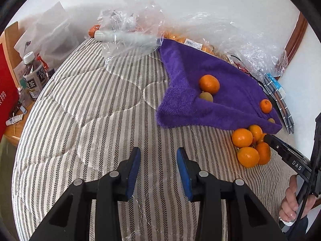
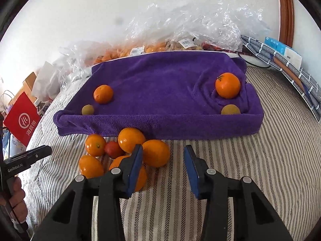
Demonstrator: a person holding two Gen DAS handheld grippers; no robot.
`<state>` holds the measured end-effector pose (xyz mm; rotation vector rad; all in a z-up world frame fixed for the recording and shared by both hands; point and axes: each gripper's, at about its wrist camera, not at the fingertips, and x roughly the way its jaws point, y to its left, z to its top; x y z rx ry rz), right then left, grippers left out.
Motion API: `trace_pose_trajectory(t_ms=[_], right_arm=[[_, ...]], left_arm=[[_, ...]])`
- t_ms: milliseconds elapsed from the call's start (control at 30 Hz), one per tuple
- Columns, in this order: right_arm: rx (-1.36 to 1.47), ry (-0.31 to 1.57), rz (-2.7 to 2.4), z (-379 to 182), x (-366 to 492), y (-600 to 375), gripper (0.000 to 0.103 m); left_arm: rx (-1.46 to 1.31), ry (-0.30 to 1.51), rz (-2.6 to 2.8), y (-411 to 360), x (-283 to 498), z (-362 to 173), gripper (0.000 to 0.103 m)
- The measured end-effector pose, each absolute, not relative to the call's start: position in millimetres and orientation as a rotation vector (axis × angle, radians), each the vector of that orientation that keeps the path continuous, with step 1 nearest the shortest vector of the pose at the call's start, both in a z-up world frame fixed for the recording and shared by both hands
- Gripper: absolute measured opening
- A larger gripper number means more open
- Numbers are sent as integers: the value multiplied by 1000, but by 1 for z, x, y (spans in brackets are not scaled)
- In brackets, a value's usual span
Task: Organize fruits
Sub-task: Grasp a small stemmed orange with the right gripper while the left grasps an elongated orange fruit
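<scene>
A purple towel-covered tray (image 2: 160,84) lies on a striped quilt (image 2: 230,156); it also shows in the left wrist view (image 1: 200,104). On it sit an orange (image 2: 103,93) with a small yellow-green fruit (image 2: 87,109) at the left, and an orange (image 2: 227,85) with another yellow-green fruit (image 2: 230,109) at the right. A pile of oranges (image 2: 154,152) and one red fruit (image 2: 113,149) lies in front of the tray; the pile also shows in the left wrist view (image 1: 247,148). My right gripper (image 2: 163,160) is open and empty, its left finger beside the pile. My left gripper (image 1: 158,162) is open and empty over bare quilt.
Clear plastic bags with more fruit (image 2: 180,38) lie behind the tray. A tea bottle (image 1: 33,76) and a red bag (image 2: 20,120) stand at the left edge. Folded patterned cloth and a box (image 2: 280,58) lie at the back right.
</scene>
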<state>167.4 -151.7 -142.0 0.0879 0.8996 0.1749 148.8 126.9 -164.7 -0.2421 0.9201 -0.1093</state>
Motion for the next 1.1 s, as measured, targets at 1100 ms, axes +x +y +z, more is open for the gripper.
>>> trace_pose_trajectory(t_ms=[1100], right_arm=[[131,890,182,-149,146,-195,32]], left_arm=[[-178,943,-216,87,157,-158,36]])
